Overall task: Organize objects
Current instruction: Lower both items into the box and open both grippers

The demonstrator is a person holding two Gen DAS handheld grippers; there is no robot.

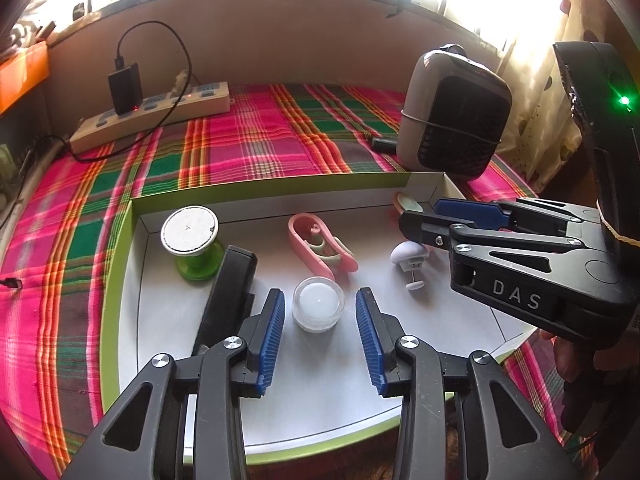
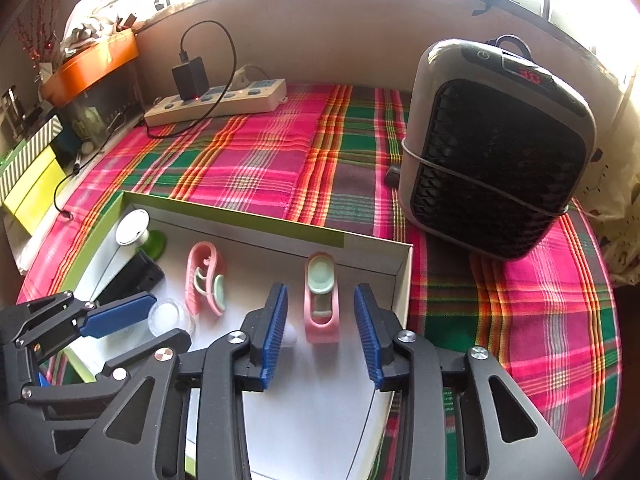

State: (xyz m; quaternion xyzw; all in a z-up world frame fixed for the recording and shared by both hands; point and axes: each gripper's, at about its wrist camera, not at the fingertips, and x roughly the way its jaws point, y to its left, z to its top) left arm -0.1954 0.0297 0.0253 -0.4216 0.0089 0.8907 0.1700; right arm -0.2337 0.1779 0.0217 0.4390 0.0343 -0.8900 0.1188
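A shallow white box with green rim (image 1: 120, 248) (image 2: 404, 280) lies on the plaid cloth. In it are a green spool with white top (image 1: 190, 236) (image 2: 134, 228), a black block (image 1: 228, 300) (image 2: 132, 276), a small clear tub with a white candle (image 1: 318, 308) (image 2: 168, 314), a pink clip (image 1: 320, 248) (image 2: 204, 276), a white knob (image 1: 408, 256) and a second pink clip (image 2: 322, 300). My left gripper (image 1: 320, 336) is open, its jaws either side of the tub. My right gripper (image 2: 320, 332) is open over the second pink clip, which sits between its jaws; it also shows in the left wrist view (image 1: 452, 220).
A grey and black heater (image 1: 452, 116) (image 2: 496, 148) stands on the cloth right of the box. A power strip with a black charger (image 1: 152, 112) (image 2: 216, 96) lies at the back by the wall. An orange box (image 2: 92, 68) and shelves stand at the left.
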